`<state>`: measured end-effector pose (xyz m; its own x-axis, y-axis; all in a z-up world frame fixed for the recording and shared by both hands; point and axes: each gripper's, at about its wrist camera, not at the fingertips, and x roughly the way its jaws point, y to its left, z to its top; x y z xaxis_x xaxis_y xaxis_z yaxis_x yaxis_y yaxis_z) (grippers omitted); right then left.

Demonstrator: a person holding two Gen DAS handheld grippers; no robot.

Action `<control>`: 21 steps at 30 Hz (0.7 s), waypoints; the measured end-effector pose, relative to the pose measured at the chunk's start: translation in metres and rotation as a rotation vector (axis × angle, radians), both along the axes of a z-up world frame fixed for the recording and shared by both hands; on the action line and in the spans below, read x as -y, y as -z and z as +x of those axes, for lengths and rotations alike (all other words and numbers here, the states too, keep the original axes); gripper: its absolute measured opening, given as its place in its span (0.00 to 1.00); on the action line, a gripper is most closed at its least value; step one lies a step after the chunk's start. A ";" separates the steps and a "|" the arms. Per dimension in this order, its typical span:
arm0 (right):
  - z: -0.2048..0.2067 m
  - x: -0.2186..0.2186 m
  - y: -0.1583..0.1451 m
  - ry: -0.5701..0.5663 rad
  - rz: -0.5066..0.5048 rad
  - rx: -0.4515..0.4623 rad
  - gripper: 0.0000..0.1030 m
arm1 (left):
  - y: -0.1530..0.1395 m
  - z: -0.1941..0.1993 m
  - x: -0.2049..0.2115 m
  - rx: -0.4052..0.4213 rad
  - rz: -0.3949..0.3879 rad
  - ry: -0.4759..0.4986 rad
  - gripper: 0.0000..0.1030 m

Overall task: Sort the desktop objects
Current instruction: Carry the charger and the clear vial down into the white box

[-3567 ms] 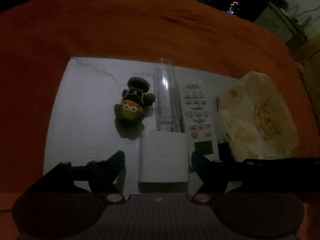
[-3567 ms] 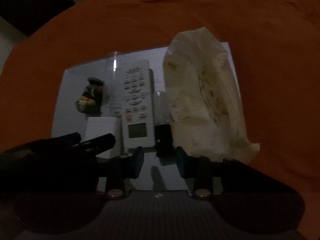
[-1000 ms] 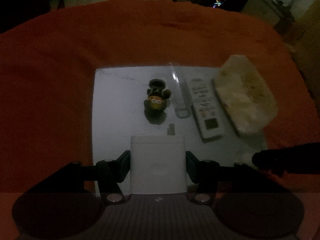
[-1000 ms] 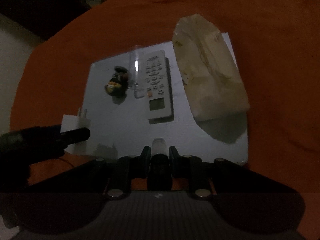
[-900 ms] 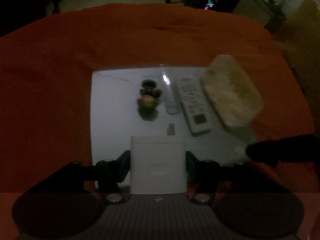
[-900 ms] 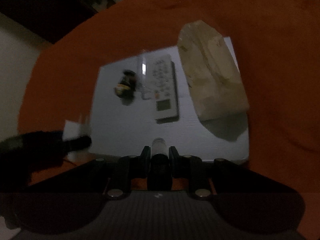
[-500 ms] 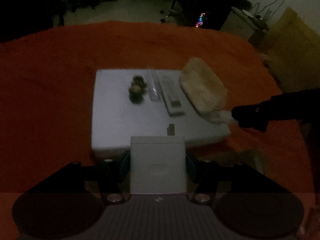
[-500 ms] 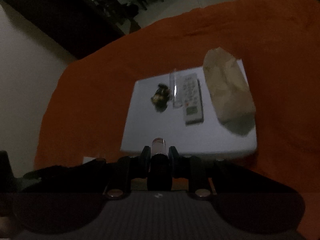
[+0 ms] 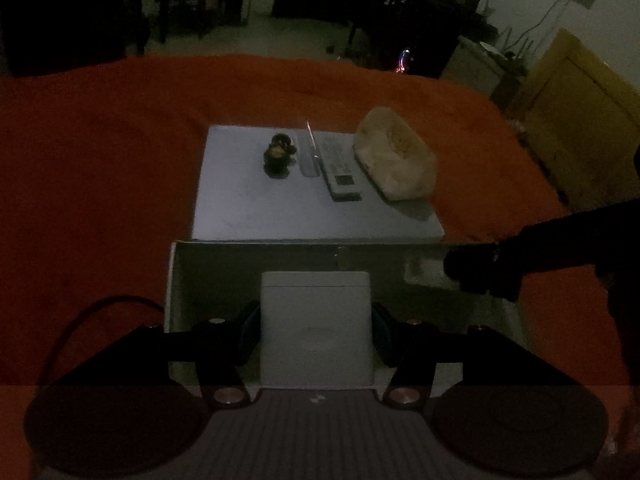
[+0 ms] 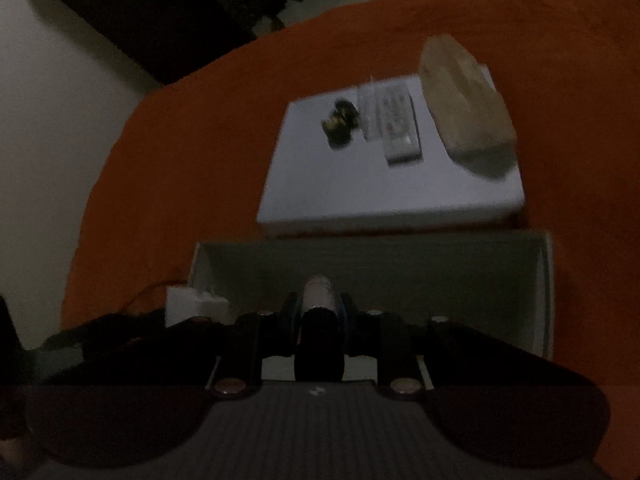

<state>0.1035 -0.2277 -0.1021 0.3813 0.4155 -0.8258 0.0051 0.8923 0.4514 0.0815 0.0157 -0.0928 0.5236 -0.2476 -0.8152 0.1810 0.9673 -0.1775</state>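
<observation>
My left gripper [image 9: 316, 320] is shut on a white plug adapter [image 9: 316, 326] and holds it over an open white box [image 9: 176, 276]. My right gripper [image 10: 319, 316] is shut on a small dark tube with a pale cap [image 10: 318, 320], over the same box [image 10: 544, 280]. It shows in the left wrist view [image 9: 480, 272] at the box's right side. On the white board [image 9: 256, 200] behind lie a small figurine [image 9: 278, 152], a clear tube [image 9: 308, 156], a white remote [image 9: 340, 168] and a crumpled beige bag [image 9: 394, 160].
The board and box rest on an orange-red cloth [image 9: 100, 140]. A dark cable [image 9: 100, 312] loops at the box's left. Dark furniture and a yellow cabinet [image 9: 576, 120] stand beyond the cloth.
Both grippers closed on their objects, lifted them off the board and drew back toward me. The open white box has come into view under them.
</observation>
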 end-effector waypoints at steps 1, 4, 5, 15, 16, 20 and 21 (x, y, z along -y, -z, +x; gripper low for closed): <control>-0.004 -0.001 0.003 -0.004 -0.006 -0.007 0.21 | 0.002 0.000 0.000 -0.005 0.006 0.006 0.50; -0.015 0.000 0.016 -0.006 -0.015 -0.044 0.21 | 0.010 -0.002 0.001 -0.035 0.018 0.006 0.50; -0.018 0.001 0.020 -0.006 -0.017 -0.057 0.21 | 0.014 -0.004 0.001 -0.051 0.023 0.011 0.50; -0.034 -0.001 0.071 -0.021 -0.109 -0.163 0.21 | 0.056 -0.016 0.007 -0.146 0.101 0.047 0.50; -0.035 -0.001 0.074 -0.022 -0.118 -0.168 0.21 | 0.060 -0.017 0.008 -0.147 0.114 0.054 0.50; -0.037 -0.003 0.086 -0.032 -0.148 -0.190 0.21 | 0.075 -0.016 0.005 -0.208 0.123 0.037 0.50; -0.037 -0.004 0.089 -0.040 -0.157 -0.190 0.21 | 0.078 -0.016 0.004 -0.217 0.126 0.033 0.50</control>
<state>0.0663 -0.2241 -0.1907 0.1989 0.2881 -0.9367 0.0398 0.9527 0.3014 0.0656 0.0113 -0.1708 0.3267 -0.1510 -0.9330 0.1837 0.9785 -0.0940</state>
